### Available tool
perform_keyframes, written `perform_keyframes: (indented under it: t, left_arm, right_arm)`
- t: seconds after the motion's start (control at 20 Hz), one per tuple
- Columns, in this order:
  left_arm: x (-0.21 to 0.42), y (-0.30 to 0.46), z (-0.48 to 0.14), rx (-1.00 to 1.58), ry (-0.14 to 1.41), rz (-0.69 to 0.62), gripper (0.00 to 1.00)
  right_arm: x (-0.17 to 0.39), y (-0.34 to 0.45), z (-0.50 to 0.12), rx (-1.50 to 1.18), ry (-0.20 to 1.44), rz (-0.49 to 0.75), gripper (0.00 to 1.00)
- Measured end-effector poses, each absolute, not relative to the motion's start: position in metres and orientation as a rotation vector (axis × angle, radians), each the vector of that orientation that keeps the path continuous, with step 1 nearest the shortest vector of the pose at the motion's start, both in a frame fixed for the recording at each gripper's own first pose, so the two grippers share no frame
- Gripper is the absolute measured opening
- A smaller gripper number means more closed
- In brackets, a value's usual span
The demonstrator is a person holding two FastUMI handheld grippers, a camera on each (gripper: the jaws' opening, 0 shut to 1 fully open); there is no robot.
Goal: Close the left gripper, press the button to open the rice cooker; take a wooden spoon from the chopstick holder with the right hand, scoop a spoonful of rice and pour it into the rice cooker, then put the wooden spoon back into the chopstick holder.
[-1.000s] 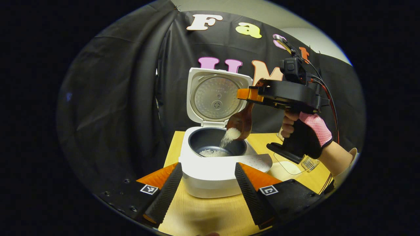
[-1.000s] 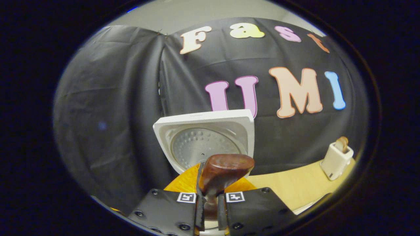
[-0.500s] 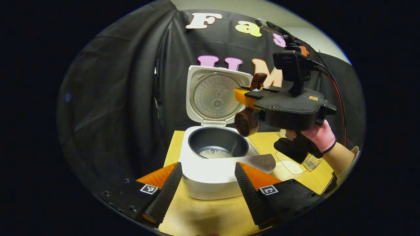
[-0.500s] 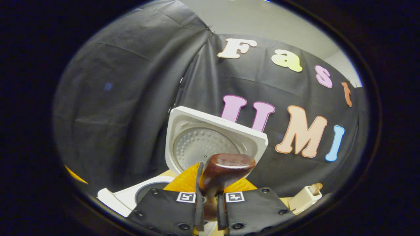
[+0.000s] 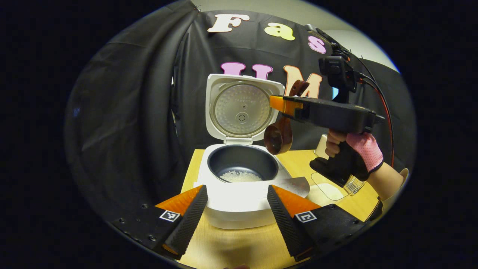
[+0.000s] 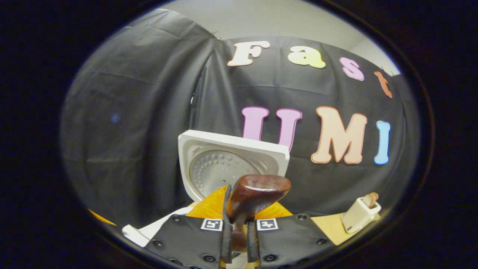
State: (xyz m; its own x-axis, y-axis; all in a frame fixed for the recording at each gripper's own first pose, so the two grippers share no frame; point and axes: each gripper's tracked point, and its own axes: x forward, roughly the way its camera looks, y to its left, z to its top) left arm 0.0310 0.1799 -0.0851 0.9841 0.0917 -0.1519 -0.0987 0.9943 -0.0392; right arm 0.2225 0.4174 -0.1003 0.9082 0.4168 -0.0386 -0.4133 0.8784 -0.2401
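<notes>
White rice cooker (image 5: 239, 194) stands lid up on the wooden table (image 5: 239, 246), rice (image 5: 241, 176) in its dark pot. Above the pot's right rim, clear of it, the right gripper (image 5: 280, 104) pinches the wooden spoon (image 5: 279, 136). The left gripper (image 5: 237, 213) waits wide open before the cooker. The chopstick holder (image 6: 360, 213) sits well right of it.
</notes>
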Motion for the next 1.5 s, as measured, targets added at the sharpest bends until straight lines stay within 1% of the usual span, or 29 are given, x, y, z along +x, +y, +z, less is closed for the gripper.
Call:
perform_keyframes:
  t: [0.25,0.6,0.9,0.95,1.0,1.15,1.2,1.25,1.3,1.35,1.4,1.5]
  left_arm:
    - [0.033,0.167,-0.084,-0.042,0.149,0.079,0.95]
    - [0.045,0.142,-0.078,-0.046,0.14,0.057,0.96]
    - [0.052,0.12,-0.073,-0.052,0.134,0.059,0.95]
    - [0.053,0.116,-0.072,-0.051,0.135,0.063,0.95]
    - [0.054,0.114,-0.072,-0.049,0.135,0.068,0.95]
    - [0.056,0.105,-0.07,-0.056,0.131,0.081,0.96]
    - [0.057,0.101,-0.071,-0.062,0.135,0.085,0.95]
    - [0.058,0.098,-0.073,-0.064,0.138,0.094,0.95]
    - [0.06,0.096,-0.073,-0.062,0.139,0.104,0.95]
    - [0.061,0.095,-0.072,-0.057,0.137,0.116,0.95]
    - [0.062,0.093,-0.072,-0.053,0.134,0.127,0.95]
    - [0.065,0.09,-0.071,-0.048,0.125,0.15,0.95]
  right_arm:
    - [0.225,0.371,-0.082,-0.03,0.054,0.414,0.18]
    - [0.218,0.248,-0.03,0.088,0.009,0.265,0.17]
    - [0.206,0.106,-0.009,0.092,-0.012,0.09,0.17]
    - [0.203,0.082,-0.007,0.088,-0.015,0.06,0.19]
    - [0.201,0.058,-0.004,0.078,-0.017,0.032,0.17]
    - [0.192,-0.005,-0.005,0.044,-0.009,-0.046,0.17]
    - [0.189,-0.023,-0.006,0.043,-0.004,-0.062,0.19]
    - [0.185,-0.039,-0.008,0.043,-0.001,-0.075,0.17]
    - [0.184,-0.054,-0.009,0.04,0.0,-0.089,0.19]
    - [0.185,-0.069,-0.011,0.031,0.002,-0.107,0.19]
    - [0.184,-0.085,-0.013,0.019,0.004,-0.122,0.17]
    - [0.186,-0.11,-0.017,0.01,0.009,-0.135,0.19]
